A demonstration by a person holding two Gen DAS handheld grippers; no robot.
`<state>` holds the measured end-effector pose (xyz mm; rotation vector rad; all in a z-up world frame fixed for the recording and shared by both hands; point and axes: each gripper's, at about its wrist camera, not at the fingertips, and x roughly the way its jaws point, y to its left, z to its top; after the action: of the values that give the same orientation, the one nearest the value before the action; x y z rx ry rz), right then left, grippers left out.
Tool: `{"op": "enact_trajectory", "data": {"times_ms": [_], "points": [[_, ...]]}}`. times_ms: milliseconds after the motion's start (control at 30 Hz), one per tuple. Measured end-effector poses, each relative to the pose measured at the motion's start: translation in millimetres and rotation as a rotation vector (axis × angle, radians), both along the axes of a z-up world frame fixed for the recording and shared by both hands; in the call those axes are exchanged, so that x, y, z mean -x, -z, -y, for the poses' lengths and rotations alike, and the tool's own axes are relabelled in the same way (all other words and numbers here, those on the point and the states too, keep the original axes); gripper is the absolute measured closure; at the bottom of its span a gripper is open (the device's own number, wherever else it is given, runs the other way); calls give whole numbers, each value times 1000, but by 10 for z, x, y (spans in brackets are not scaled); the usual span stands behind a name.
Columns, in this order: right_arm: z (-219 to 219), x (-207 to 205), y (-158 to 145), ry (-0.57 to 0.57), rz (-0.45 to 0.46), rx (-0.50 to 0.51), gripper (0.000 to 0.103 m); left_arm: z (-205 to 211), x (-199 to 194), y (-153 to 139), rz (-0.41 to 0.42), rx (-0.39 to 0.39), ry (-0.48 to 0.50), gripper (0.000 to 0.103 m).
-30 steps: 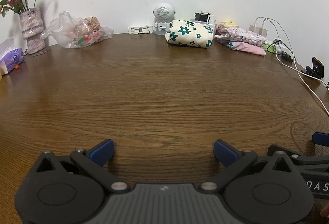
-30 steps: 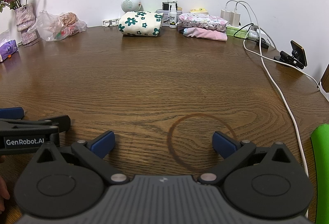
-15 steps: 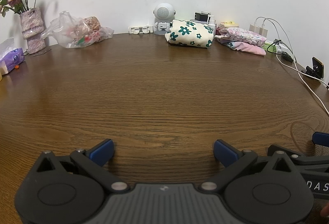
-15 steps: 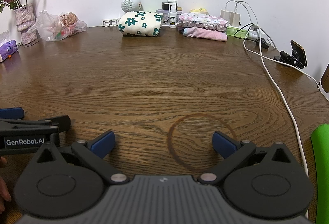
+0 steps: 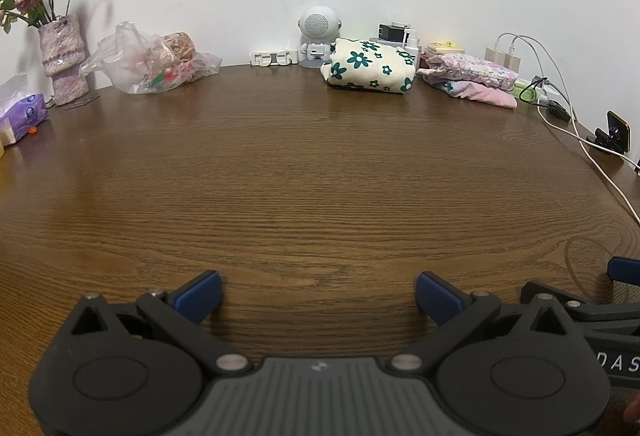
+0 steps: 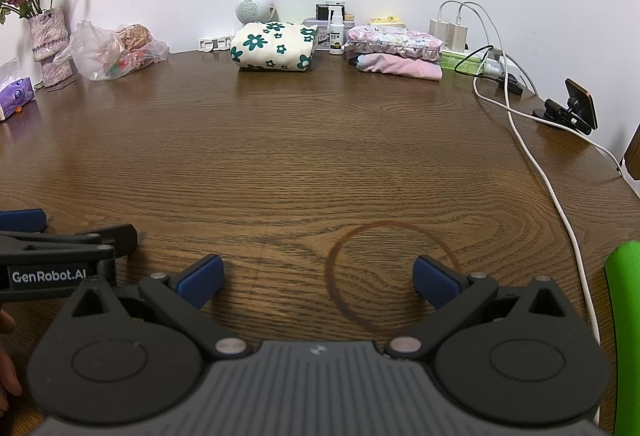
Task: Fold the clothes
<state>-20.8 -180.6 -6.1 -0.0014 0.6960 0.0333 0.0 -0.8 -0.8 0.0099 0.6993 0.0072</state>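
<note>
Wooden table point(image 5: 320, 176); speaker point(image 6: 253, 7) half hidden behind floral garment point(image 6: 274, 46).

Home room, wooden table point(image 5: 320, 172), flower vase point(image 5: 62, 64), folded clothes point(image 6: 276, 46), chargers point(image 6: 448, 32)

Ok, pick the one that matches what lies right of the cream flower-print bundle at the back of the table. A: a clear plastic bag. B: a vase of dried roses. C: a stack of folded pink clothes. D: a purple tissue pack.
C: in the right wrist view, the folded pink clothes lie to the right of the flower-print bundle, with a small white spray bottle between them.
</note>
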Motion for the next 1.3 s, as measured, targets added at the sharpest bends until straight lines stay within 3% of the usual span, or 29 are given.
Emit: {"op": "enact_trajectory", "data": {"times_ms": [1300], "points": [[-29,4,0,0,-1,0,0,1,-3,1,-1,-1,-3,0]]}}
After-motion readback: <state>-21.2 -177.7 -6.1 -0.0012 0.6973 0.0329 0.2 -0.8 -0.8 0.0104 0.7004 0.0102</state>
